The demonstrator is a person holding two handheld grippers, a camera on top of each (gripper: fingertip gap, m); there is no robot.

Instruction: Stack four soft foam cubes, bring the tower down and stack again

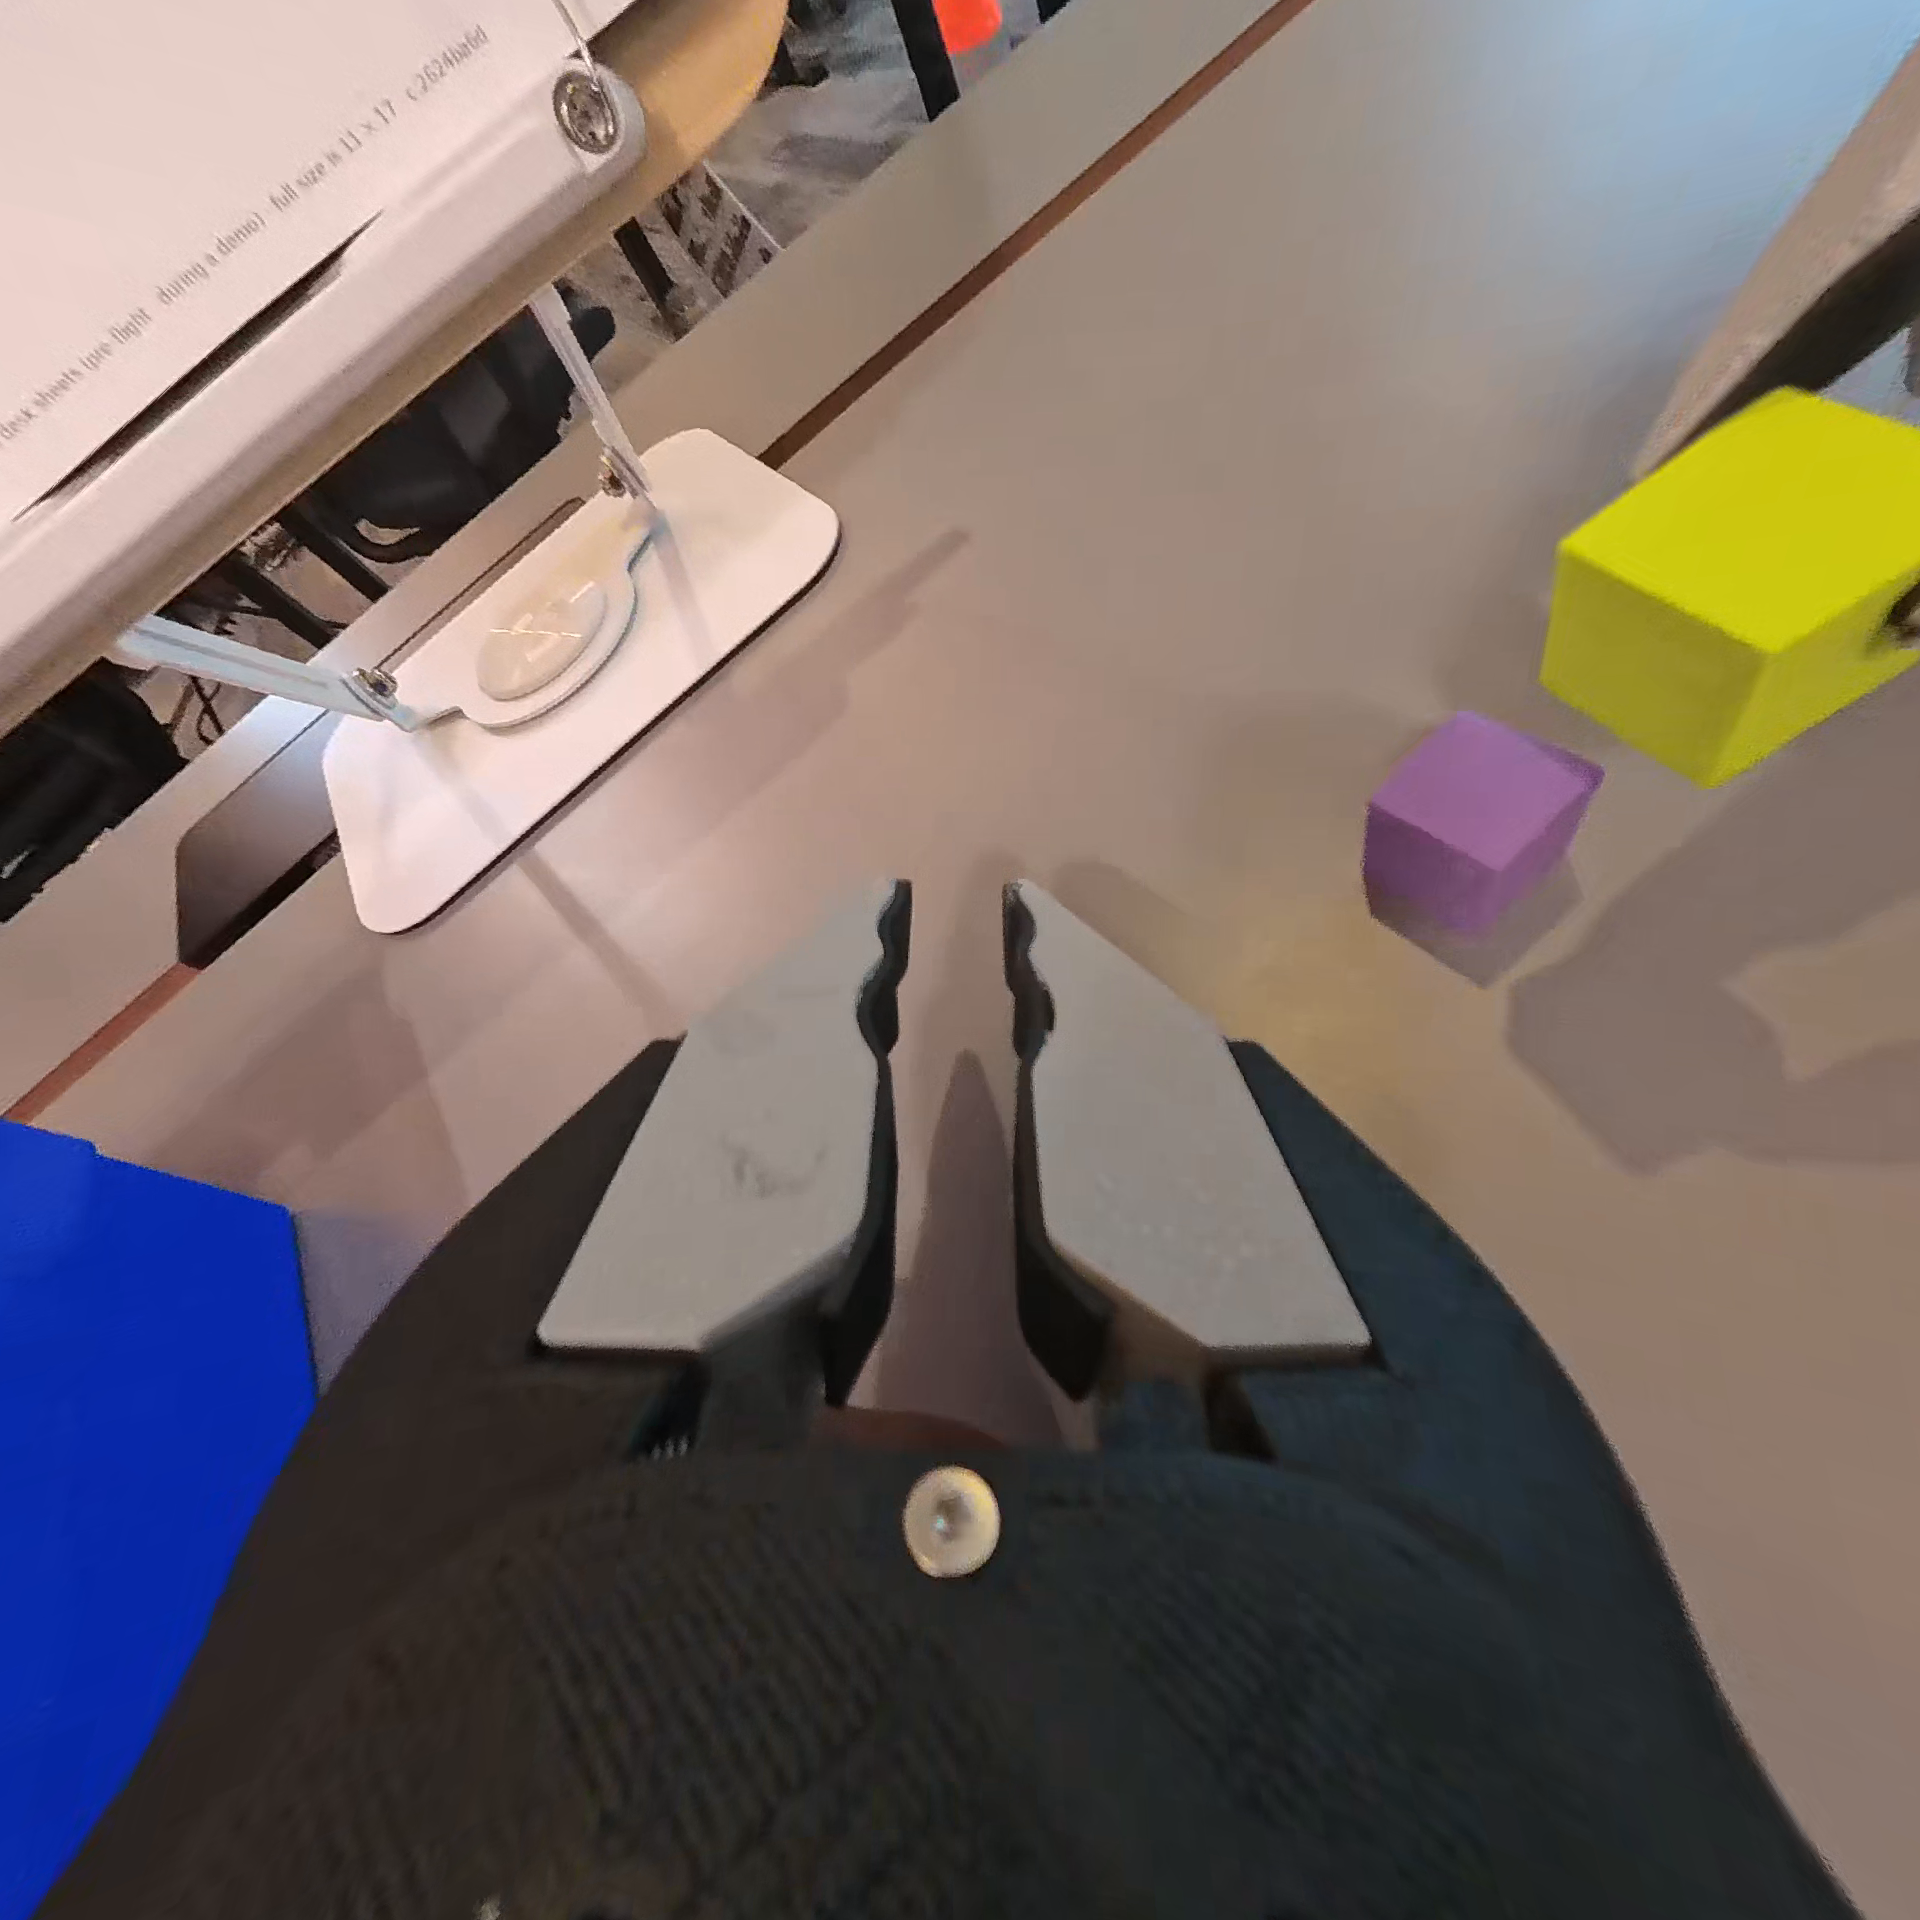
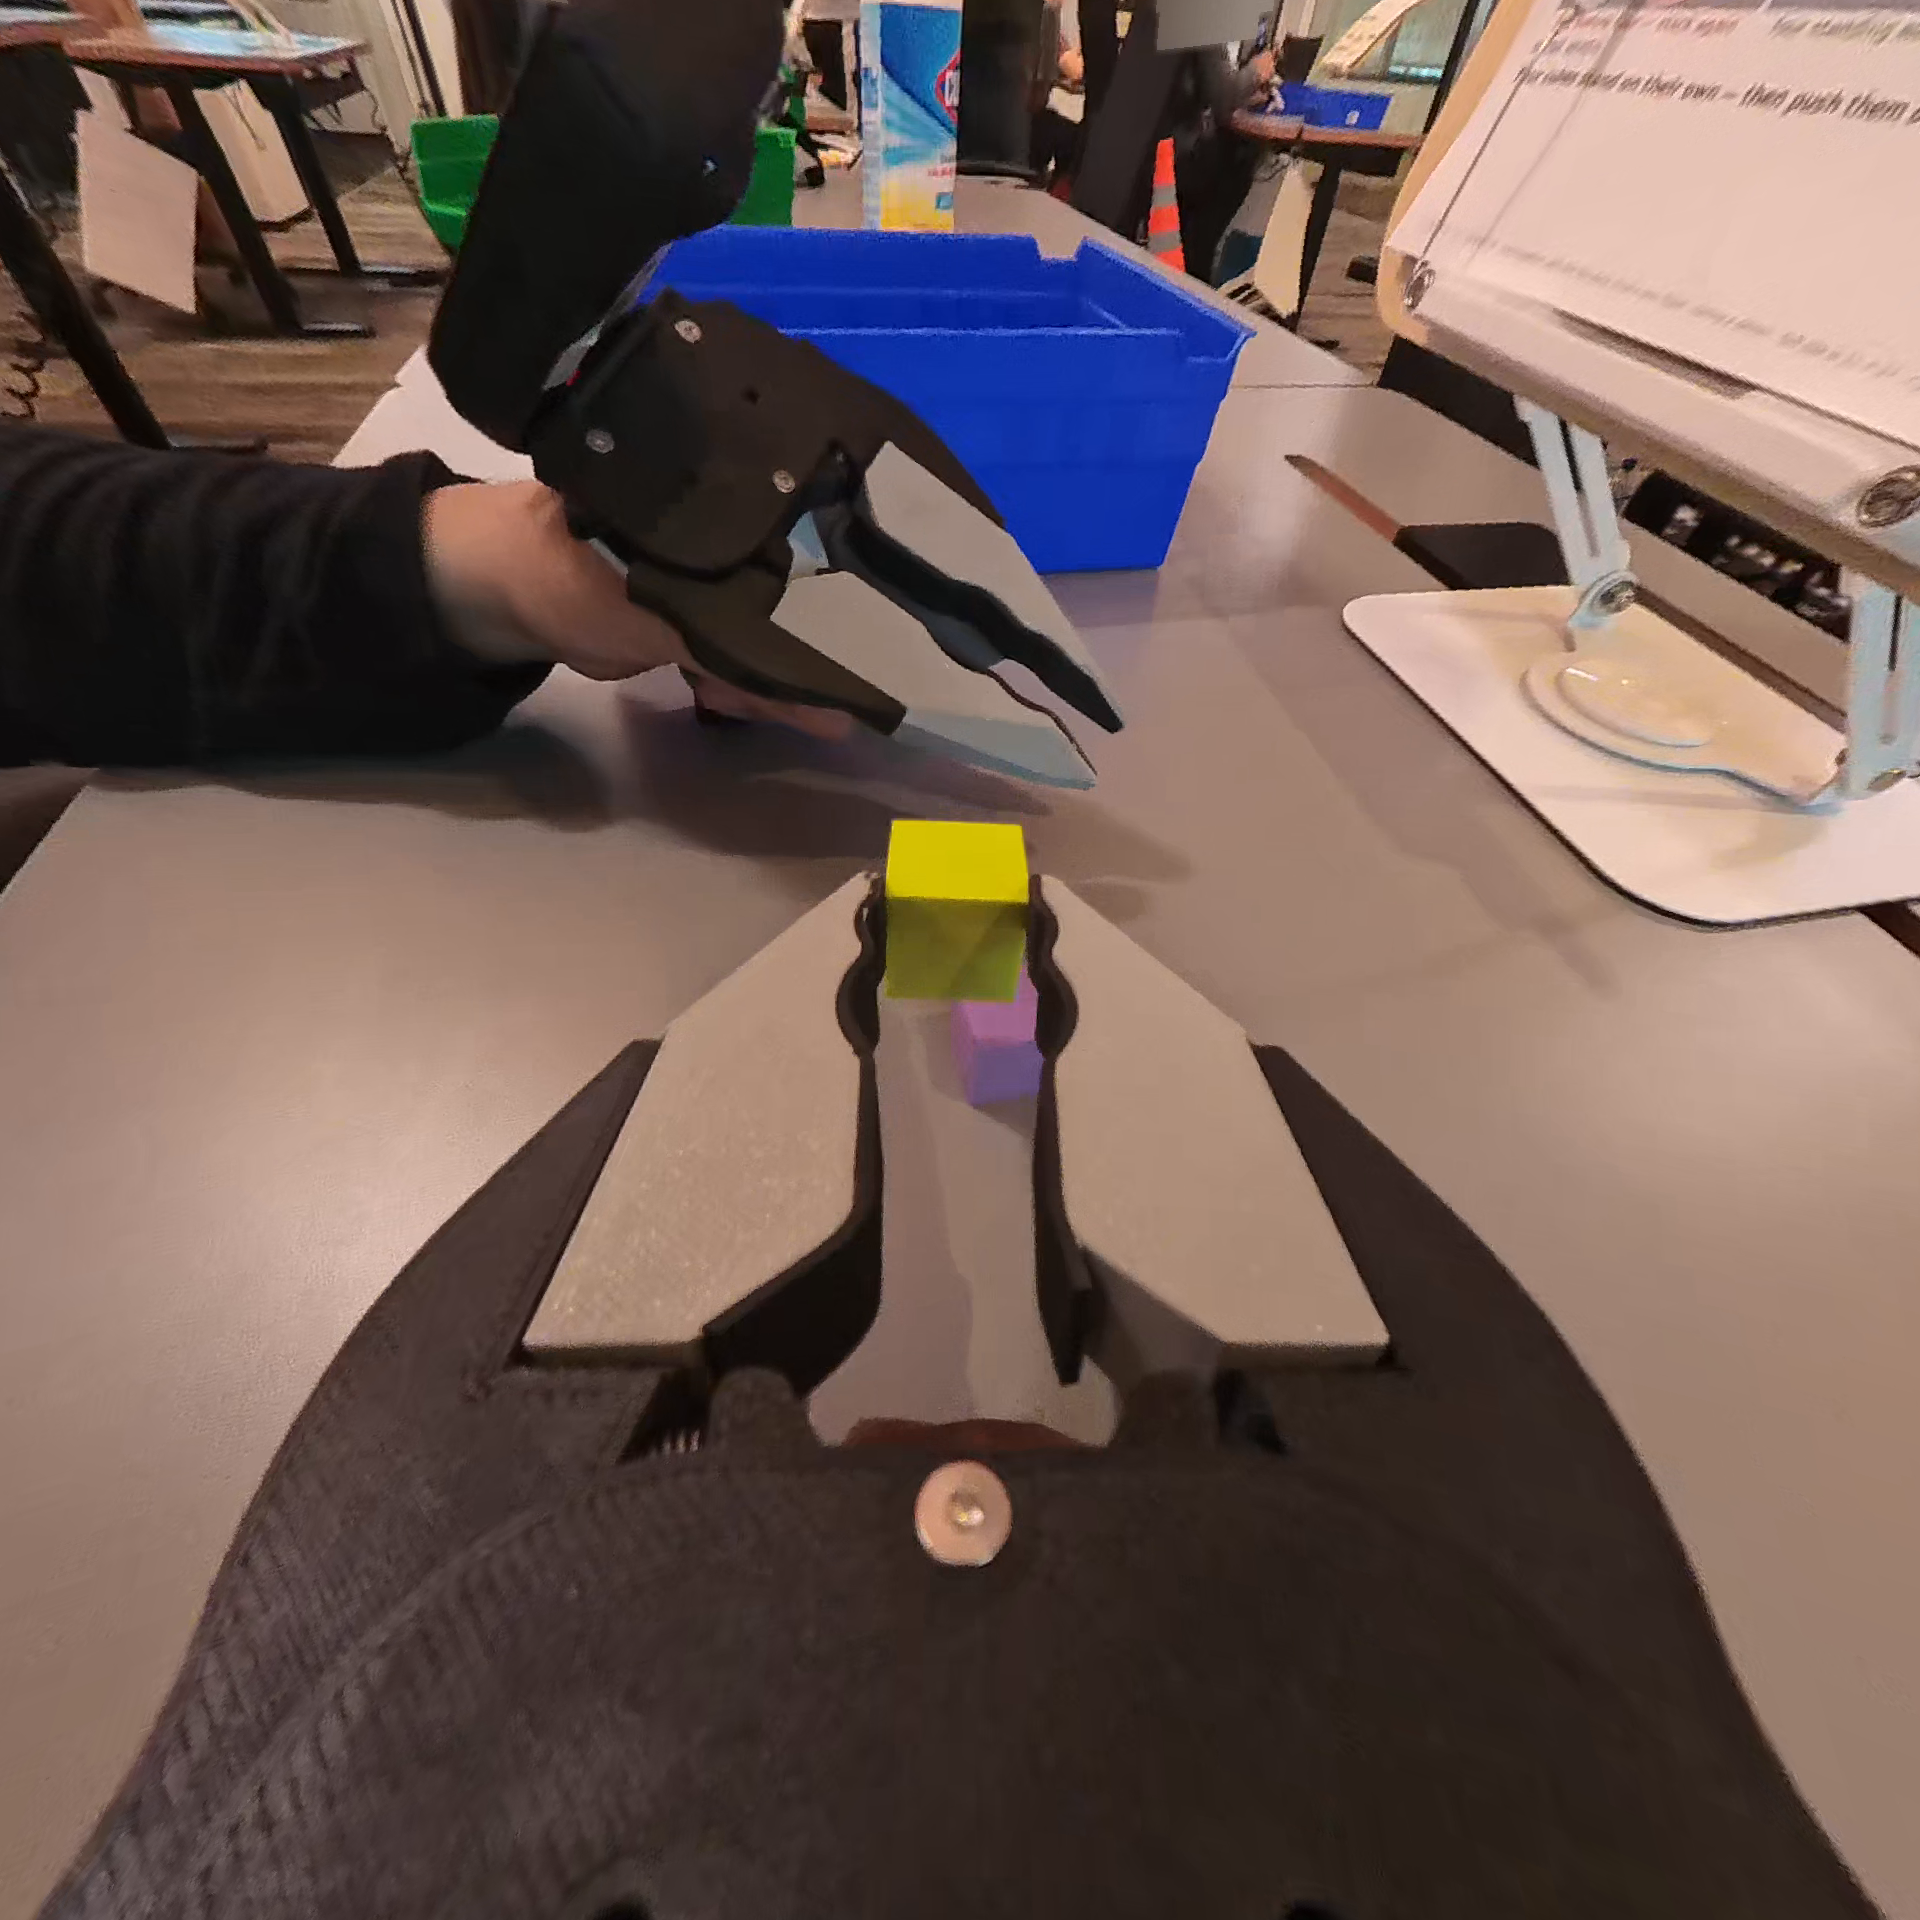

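Right claw (image 2: pixel 956 914) clamped, left claw (image 1: pixel 956 899) slightly parted, empty

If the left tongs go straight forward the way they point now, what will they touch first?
Probably the bare grey table. The left tongs hold nothing and point down at empty tabletop. The white stand base lies left of that line, the purple cube right of it. Depth is uncertain.

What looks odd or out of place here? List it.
Nothing stands out. The yellow cube is held in the right gripper above the purple cube on the table; nothing is spilled or damaged.
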